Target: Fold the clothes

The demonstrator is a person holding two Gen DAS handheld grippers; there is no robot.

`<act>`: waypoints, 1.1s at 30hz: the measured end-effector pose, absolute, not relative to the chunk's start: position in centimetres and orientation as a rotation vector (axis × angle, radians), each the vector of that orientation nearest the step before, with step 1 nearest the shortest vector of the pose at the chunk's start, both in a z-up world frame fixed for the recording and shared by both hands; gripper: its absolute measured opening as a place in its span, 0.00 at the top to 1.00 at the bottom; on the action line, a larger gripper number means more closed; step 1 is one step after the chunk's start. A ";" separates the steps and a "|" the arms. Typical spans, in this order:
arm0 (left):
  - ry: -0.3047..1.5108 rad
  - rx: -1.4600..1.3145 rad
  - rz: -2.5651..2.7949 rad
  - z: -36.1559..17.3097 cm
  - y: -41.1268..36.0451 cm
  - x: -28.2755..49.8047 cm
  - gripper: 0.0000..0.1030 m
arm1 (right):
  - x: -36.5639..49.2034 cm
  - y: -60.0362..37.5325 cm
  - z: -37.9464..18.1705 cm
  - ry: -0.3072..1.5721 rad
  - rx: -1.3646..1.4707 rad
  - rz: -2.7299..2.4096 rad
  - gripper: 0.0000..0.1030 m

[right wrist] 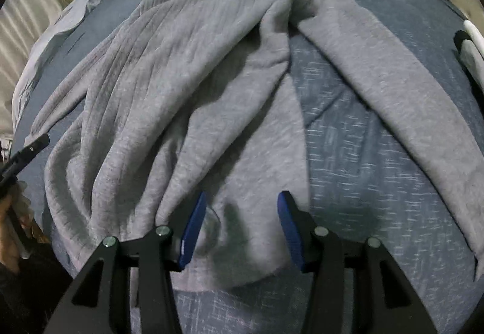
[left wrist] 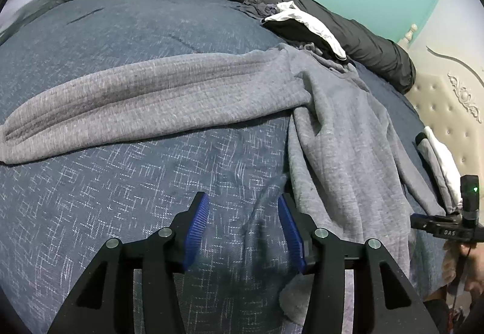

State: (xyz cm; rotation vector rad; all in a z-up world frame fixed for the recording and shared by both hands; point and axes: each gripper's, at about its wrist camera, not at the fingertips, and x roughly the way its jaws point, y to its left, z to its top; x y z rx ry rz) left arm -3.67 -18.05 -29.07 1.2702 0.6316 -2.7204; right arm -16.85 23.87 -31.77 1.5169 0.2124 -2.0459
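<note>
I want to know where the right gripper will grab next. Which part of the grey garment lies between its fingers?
The middle panel of the grey garment: its hem sits between the open right gripper. The long part at the right lies aside.

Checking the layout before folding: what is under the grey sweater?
The grey sweater lies spread on a dark blue patterned bedspread, which shows all around it and between body and sleeve. Whatever lies beneath the cloth itself is covered.
</note>
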 end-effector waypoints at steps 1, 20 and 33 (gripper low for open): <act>0.633 1.270 -2.721 -29.0 -18.1 -3.7 0.49 | -16.8 23.6 -31.9 0.194 1.510 -2.033 0.51; 0.645 1.270 -2.712 -29.3 -18.4 -3.7 0.49 | -16.3 22.6 -32.7 0.130 1.448 -2.014 1.00; 0.643 1.278 -2.727 -29.2 -17.9 -3.8 0.47 | -16.5 24.2 -31.1 -0.036 1.495 -1.996 0.55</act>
